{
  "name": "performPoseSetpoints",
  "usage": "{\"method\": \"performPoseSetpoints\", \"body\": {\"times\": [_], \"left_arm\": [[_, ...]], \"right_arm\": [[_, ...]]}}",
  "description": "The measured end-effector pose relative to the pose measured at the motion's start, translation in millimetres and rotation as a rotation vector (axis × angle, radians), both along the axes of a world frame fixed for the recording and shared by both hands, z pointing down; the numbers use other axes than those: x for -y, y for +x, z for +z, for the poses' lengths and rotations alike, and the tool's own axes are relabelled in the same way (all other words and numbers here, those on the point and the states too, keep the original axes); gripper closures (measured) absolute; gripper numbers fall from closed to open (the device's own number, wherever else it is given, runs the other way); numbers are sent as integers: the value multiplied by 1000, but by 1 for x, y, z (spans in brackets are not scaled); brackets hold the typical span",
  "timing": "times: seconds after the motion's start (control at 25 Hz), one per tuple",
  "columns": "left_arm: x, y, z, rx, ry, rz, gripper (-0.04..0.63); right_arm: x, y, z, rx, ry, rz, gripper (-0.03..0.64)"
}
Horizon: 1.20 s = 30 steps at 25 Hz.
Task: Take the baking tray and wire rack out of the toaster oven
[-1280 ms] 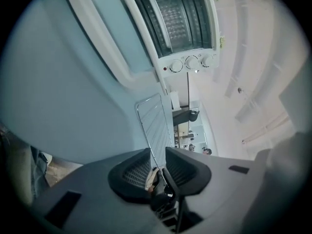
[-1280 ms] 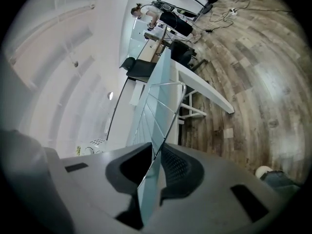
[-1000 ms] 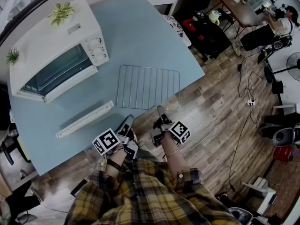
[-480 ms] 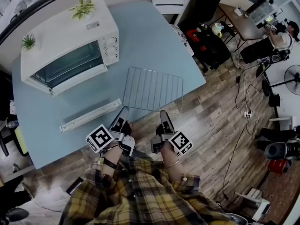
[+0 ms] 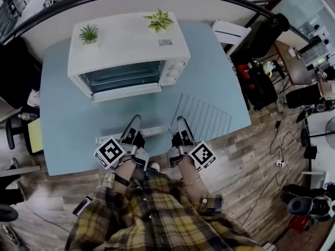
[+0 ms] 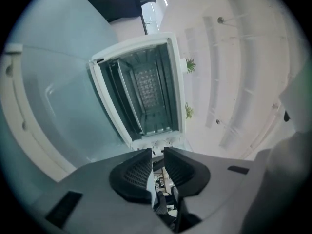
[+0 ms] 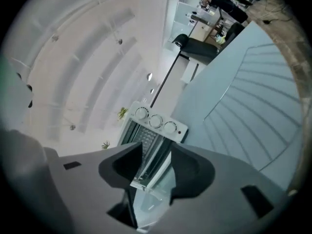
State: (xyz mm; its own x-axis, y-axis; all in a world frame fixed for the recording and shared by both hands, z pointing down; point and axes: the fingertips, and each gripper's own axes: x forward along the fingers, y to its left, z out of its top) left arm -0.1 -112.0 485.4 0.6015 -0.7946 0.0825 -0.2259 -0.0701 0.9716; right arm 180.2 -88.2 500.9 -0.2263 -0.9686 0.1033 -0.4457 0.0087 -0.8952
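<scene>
Head view: tray (image 5: 157, 131) and rack (image 5: 207, 120) lie on the surface (image 5: 68, 114) before the oven (image 5: 128, 46). Left gripper (image 5: 135, 121) has its fingers barely parted, right gripper (image 5: 181, 122) wider, both empty. The rack seems to overhang the edge, so a careless knock could drop it.

One toaster oven (image 5: 128, 46), one wire rack (image 5: 207, 120), one baking tray (image 5: 157, 131), two plants (image 5: 89, 34) (image 5: 159, 20), two tools (image 5: 135, 122) (image 5: 181, 122) are being counted.
</scene>
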Motion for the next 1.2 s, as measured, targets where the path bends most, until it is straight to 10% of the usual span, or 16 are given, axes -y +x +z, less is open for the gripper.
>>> {"method": "performPoseSetpoints", "body": {"times": [0.56, 1.2], "left_arm": [[106, -131, 12, 62, 21, -271, 526], [172, -134, 52, 68, -55, -302, 532]], "right_arm": [[134, -141, 13, 129, -78, -190, 448], [212, -168, 58, 203, -156, -150, 449]]}}
